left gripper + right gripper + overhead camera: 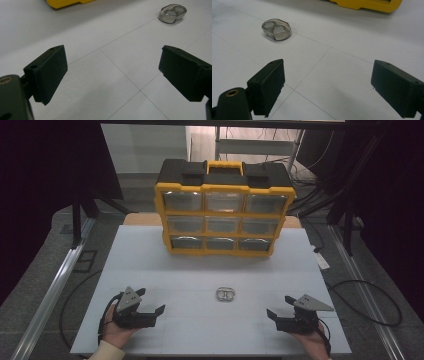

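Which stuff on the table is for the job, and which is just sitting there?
For the job:
- small clear case, lying between the grippers
- left gripper, open
- right gripper, open

Just sitting there:
- yellow drawer organizer, at the back
- white table

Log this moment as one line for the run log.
left gripper: jaws open, empty | right gripper: jaws open, empty | small clear case: on table between them, untouched | yellow drawer organizer: upright at far edge, drawers shut

A yellow-and-black drawer organiser (225, 212) with nine clear drawers stands upright at the far middle of the white counter (150, 270), with grey floor (45, 265) to the left and right.
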Demonstrator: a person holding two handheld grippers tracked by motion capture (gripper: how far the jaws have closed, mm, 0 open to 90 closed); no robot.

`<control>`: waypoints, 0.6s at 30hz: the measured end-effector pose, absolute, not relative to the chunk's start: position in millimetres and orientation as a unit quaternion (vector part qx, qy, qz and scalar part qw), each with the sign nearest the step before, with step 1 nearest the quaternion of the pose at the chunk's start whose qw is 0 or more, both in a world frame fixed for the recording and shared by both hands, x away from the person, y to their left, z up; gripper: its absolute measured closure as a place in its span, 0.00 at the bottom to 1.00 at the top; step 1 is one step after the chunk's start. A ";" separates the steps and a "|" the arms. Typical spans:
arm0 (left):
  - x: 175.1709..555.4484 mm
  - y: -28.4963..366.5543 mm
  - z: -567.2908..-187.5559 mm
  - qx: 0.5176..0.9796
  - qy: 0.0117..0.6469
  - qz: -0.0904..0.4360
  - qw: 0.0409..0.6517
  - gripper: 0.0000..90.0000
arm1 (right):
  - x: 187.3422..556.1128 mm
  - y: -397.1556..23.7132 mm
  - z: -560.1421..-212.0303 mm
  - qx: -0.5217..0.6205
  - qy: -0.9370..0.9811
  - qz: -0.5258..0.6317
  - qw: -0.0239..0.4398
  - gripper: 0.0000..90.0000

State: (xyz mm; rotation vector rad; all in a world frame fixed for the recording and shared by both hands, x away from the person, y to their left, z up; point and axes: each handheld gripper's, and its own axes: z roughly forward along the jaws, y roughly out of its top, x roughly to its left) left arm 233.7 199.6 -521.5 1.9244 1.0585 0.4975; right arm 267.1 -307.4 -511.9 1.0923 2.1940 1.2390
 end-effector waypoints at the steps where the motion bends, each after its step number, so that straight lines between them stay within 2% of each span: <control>1: 233.9 199.6 -521.5 0.771 0.425 0.199 0.431 0.10 | 266.9 -307.3 -512.0 0.390 0.784 0.442 0.197 0.14; 18: 234.3 198.0 -522.5 0.776 0.421 0.197 0.427 0.10 | 266.4 -307.9 -511.9 0.392 0.784 0.437 0.202 0.14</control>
